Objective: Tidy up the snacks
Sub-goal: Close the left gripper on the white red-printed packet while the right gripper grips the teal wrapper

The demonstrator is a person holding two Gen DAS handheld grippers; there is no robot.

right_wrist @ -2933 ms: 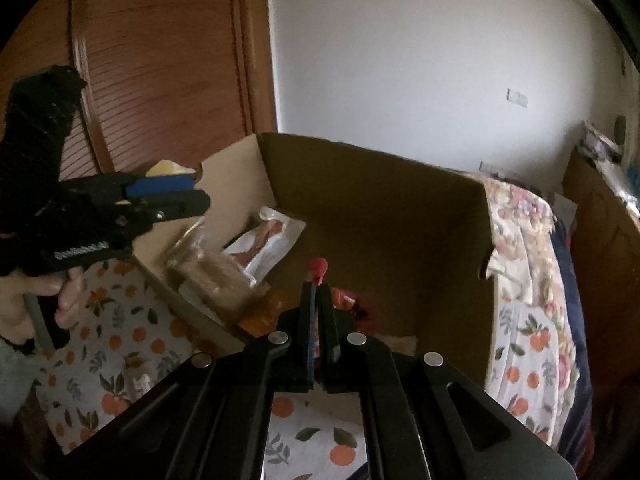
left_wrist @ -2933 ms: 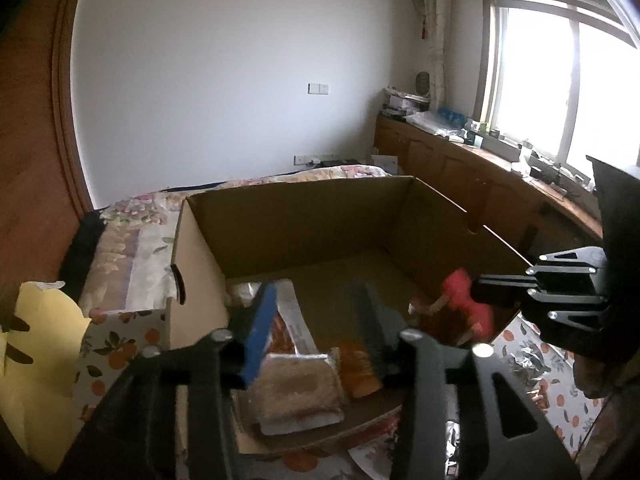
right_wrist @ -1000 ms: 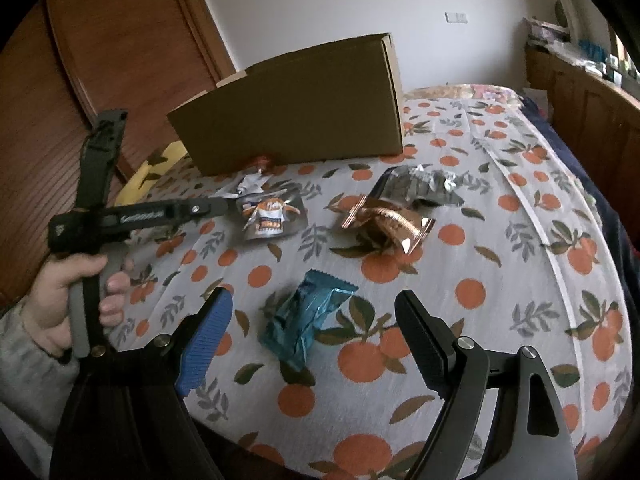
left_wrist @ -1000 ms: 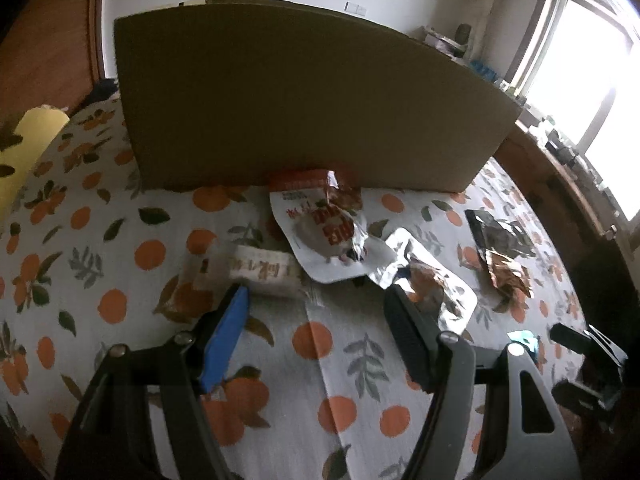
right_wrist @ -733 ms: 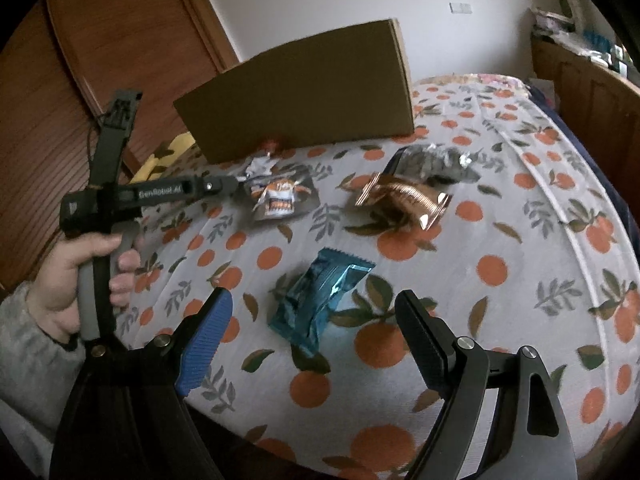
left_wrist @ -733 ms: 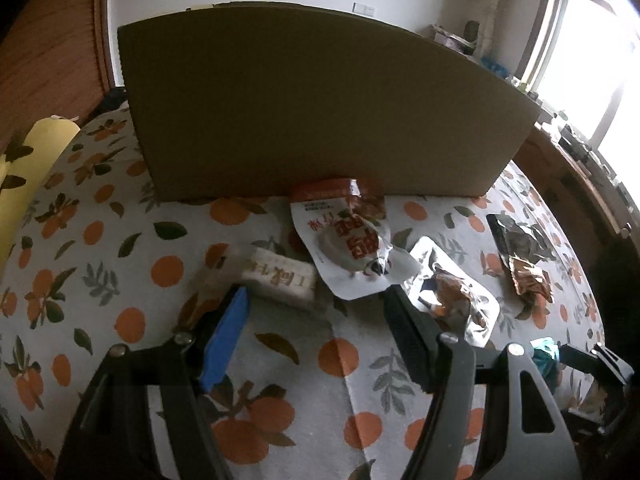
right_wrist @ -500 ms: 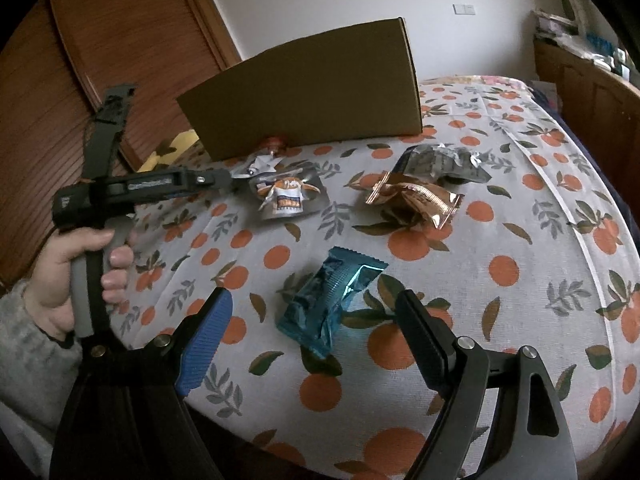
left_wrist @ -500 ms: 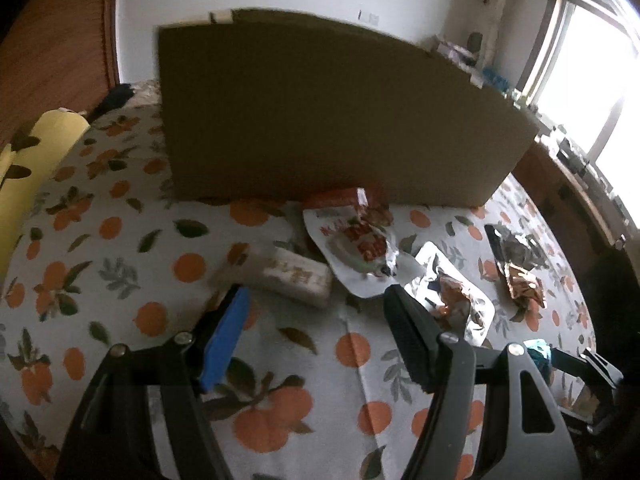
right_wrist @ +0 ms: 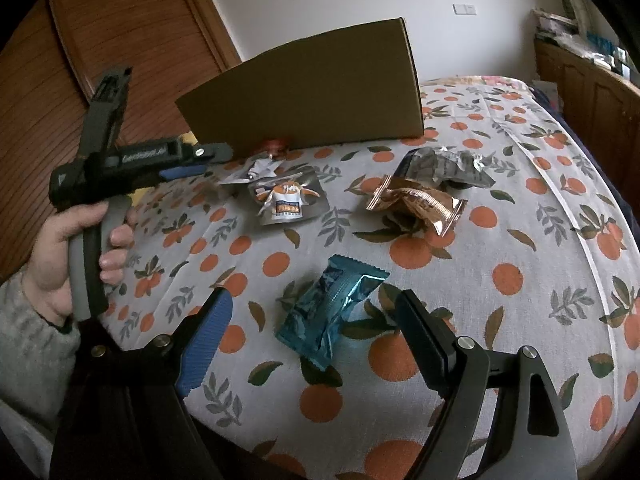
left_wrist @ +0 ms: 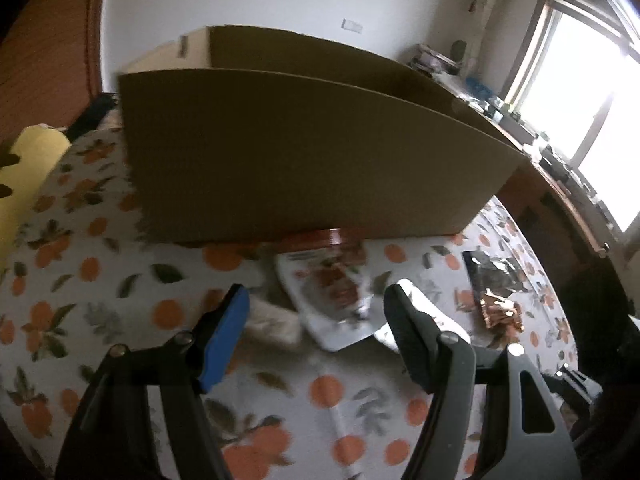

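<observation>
A brown cardboard box (left_wrist: 304, 168) (right_wrist: 316, 92) stands at the back of the orange-print tablecloth (right_wrist: 500, 280). Snack packets lie in front of it: a white-and-red pouch (left_wrist: 328, 292), a small beige bar (left_wrist: 272, 326), a white-and-orange pouch (right_wrist: 286, 200), a copper packet (right_wrist: 420, 204), a grey foil packet (right_wrist: 444, 168) and a teal packet (right_wrist: 332, 308). My left gripper (left_wrist: 316, 312) is open and empty, over the beige bar and white pouch. My right gripper (right_wrist: 312, 316) is open and empty, with the teal packet between its fingers.
A wooden wardrobe (right_wrist: 120, 40) stands at the left. A yellow cushion (left_wrist: 24, 176) lies beside the table. Wooden cabinets (right_wrist: 592, 80) and a bright window (left_wrist: 580, 92) are at the right. The table edge is close below my right gripper.
Both grippers came out of the box and dropped to the table; the right opened. In the last second the left one tilted up and nearer the box; the right crept toward the teal packet.
</observation>
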